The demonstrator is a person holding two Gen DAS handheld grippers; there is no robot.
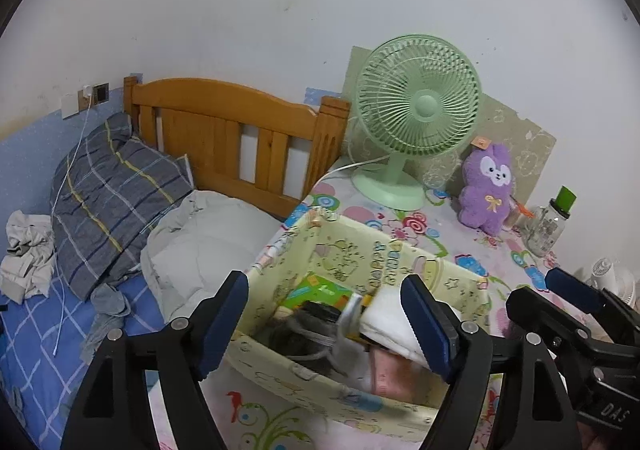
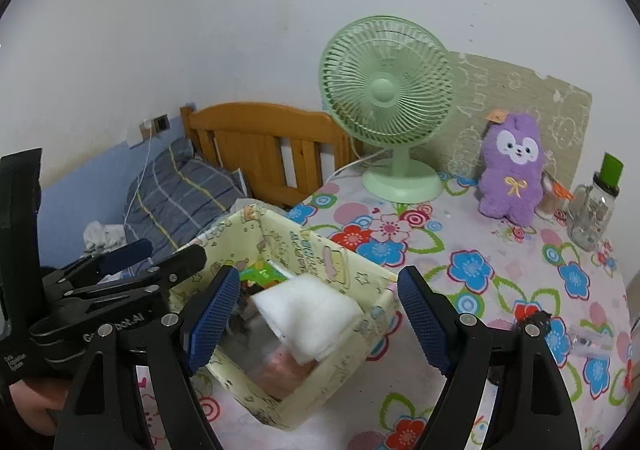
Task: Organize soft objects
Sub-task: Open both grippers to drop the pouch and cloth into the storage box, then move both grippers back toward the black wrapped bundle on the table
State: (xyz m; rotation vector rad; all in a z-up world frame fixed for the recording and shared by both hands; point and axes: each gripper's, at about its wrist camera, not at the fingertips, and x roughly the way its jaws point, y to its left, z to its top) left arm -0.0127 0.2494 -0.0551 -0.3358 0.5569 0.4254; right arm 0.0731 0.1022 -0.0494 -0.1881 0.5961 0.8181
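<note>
Left gripper (image 1: pixel 326 320): spread wide, holding nothing
Right gripper (image 2: pixel 316 316): same
Storage box (image 2: pixel 352 270): under both; white cloth (image 2: pixel 310 308) inside
Behind: fan (image 2: pixel 386 90), purple plush (image 2: pixel 514 174), jar (image 2: pixel 592 216)

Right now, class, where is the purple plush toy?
In both views the purple plush toy stands far right on the table, between the green fan and glass jar.

Flower-patterned table (image 2: pixel 500 262) beside a bed (image 1: pixel 36 330)

On the table: a yellow fabric box (image 2: pixel 320 246) near, a green fan (image 2: pixel 388 90) far, a purple plush rabbit (image 2: pixel 514 170) and a glass jar (image 2: pixel 592 210) far right. On the bed, left: plaid pillow (image 1: pixel 108 194), white bedding (image 1: pixel 200 242).
</note>
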